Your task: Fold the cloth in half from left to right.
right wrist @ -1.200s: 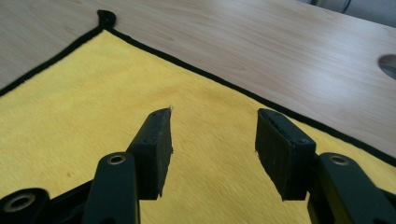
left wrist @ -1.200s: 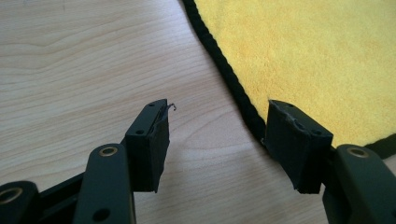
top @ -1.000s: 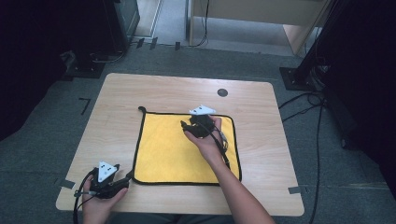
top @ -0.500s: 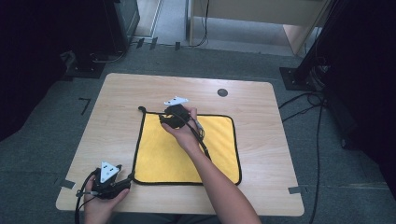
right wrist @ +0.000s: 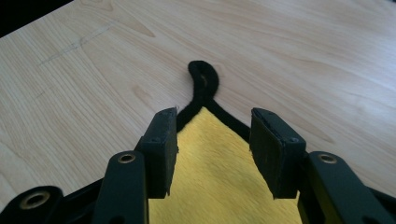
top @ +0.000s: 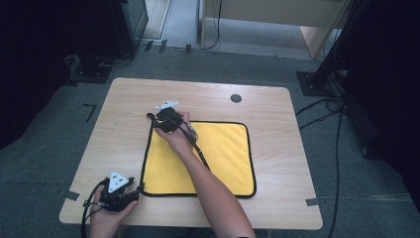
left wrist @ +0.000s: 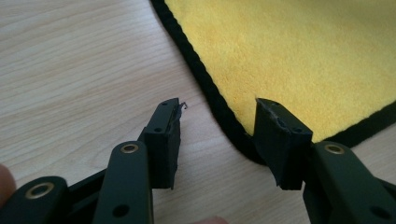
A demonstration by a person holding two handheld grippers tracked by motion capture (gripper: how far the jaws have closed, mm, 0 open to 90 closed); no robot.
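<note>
One yellow cloth lies flat mid-desk. The left tongs, part-open and just closing, straddle its near left corner without gripping. The right tongs, also narrowing, frame the far left corner with its one black hanging loop.

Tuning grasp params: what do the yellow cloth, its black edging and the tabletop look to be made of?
Yellow cloth: soft, matte, fuzzy short nap, likely microfibre.
Black edging: stitched thread or cord binding, matte, ending in a small corner loop.
Tabletop: light wood grain, smooth and faintly glossy; probably laminate or veneer, can't tell which.
</note>
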